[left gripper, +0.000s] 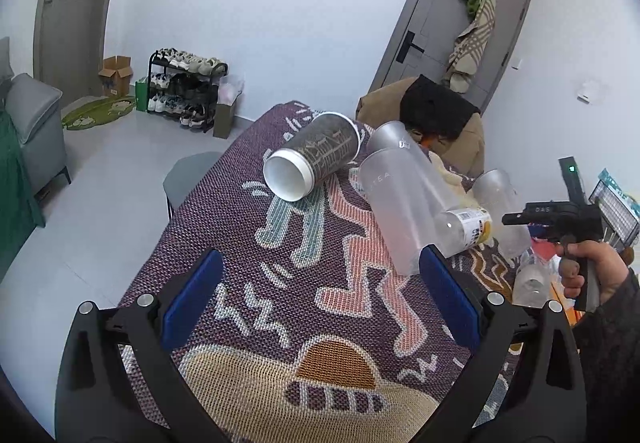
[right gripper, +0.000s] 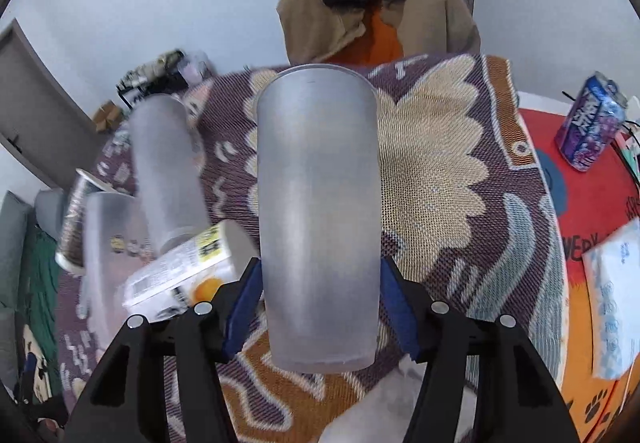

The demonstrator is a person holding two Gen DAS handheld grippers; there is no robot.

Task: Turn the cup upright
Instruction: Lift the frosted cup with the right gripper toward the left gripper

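- My right gripper [right gripper: 318, 307] is clamped on a frosted cup [right gripper: 318, 211], blue pads [right gripper: 244, 307] pressing both sides near its narrower closed end. The cup's wide mouth points away from me, toward the far edge of the table.
- That cup is up off the patterned blanket [right gripper: 440, 171], not touching it as far as I can see.
- My left gripper [left gripper: 320, 307] is spread wide with nothing in it, hovering over the blanket's near part.
- From the left wrist view: a dark paper cup [left gripper: 316, 159] lies on its side, white opening facing me, and a couple of other frosted cups [left gripper: 404, 203] lie tipped beside it, along with a labelled clear bottle [left gripper: 468, 229].
- A brown jacket [right gripper: 384, 3] is draped over the chair at the far end.
- A purple can [right gripper: 590, 127] sits well off to the right, on the red mat [right gripper: 592, 203].
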